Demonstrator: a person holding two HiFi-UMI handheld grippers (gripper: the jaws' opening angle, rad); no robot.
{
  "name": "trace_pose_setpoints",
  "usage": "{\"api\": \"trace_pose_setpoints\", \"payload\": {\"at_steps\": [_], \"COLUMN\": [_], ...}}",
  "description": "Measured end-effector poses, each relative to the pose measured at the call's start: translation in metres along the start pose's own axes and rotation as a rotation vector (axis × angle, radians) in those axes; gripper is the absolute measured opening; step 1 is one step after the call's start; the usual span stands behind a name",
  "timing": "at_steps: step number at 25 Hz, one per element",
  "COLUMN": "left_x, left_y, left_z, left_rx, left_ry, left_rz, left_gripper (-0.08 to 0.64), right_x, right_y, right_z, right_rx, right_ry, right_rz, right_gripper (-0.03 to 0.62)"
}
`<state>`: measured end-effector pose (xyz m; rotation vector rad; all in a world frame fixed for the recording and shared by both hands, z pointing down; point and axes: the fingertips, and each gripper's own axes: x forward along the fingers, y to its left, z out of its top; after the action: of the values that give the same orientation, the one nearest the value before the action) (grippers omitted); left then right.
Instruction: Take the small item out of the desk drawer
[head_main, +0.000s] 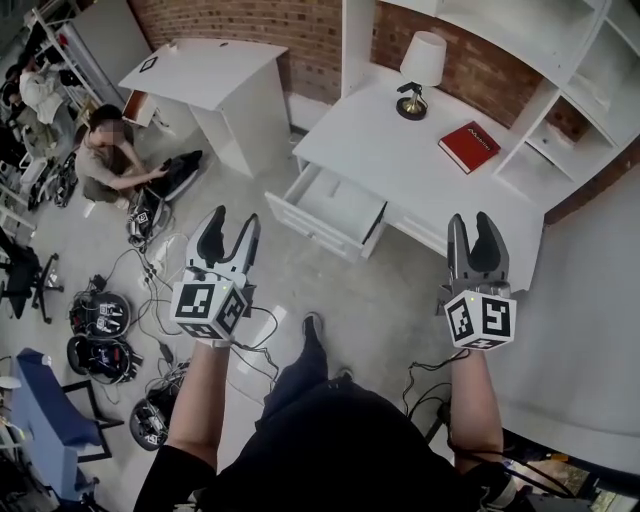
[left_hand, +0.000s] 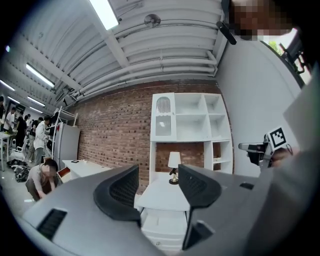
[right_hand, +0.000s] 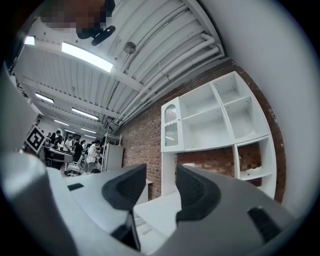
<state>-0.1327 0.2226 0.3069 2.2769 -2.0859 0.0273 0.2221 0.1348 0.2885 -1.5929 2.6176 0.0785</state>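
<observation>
Seen from the head view, the left gripper (head_main: 232, 225) and the right gripper (head_main: 471, 225) hang side by side above the floor, both well apart from the white counter (head_main: 400, 165). Each has its jaws spread wide with nothing in them. The drawer (head_main: 335, 205) below the counter's top stands pulled out, and the part of its inside that shows looks bare. The small item cannot be made out: it is either too small to tell or lies further back under the counter's edge. A lamp (head_main: 420, 70) and a red book (head_main: 468, 146) sit on top, and loose cables (head_main: 150, 265) trail over the floor on the left gripper's side.

Along the left gripper view, the released jaws frame the counter head-on, with the lamp above and the drawer's front low in the gap. Nothing stands between them.

Along the right gripper view, the jaws are likewise released and empty, aimed higher, at the shelf unit (right_hand: 215, 115).

The chief hazard, as I judge it, is a blind reach. With the item unseen, a jaw could knock the drawer's front and push it shut, or catch under the counter's edge. A small thing may also slip from jaws closing off-centre. The cables could snag a foot on the approach.
</observation>
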Motion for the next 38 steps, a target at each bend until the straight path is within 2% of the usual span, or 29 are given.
{"api": "trace_pose_setpoints", "payload": {"at_steps": [9,17,26,33,38], "left_x": [0.101,0.184,0.262,0.314,0.348], "left_y": [0.049,0.083,0.065,0.058,0.040], "left_z": [-0.023,-0.060,-0.139,-0.208,-0.257], "left_rx": [-0.045,-0.065,-0.045,-0.035,0.050], "left_ry": [0.043,0.112,0.310,0.453,0.561], "left_rz": [-0.068,-0.147,-0.261,-0.220,-0.212], "left_gripper": [0.230,0.230,0.230,0.230,0.230], "right_x": [0.083,0.143,0.176,0.210,0.241], "right_y": [0.000,-0.003,-0.030,-0.081,-0.124], "right_z": [-0.018,-0.038,-0.067,-0.093,-0.117], "right_rx": [-0.017,-0.022,-0.009,0.035,0.043], "right_ry": [0.054,0.104,0.156,0.172,0.182], "right_rz": [-0.054,-0.138,-0.191,-0.176,-0.148], "right_gripper": [0.184,0.172,0.164,0.156,0.152]}}
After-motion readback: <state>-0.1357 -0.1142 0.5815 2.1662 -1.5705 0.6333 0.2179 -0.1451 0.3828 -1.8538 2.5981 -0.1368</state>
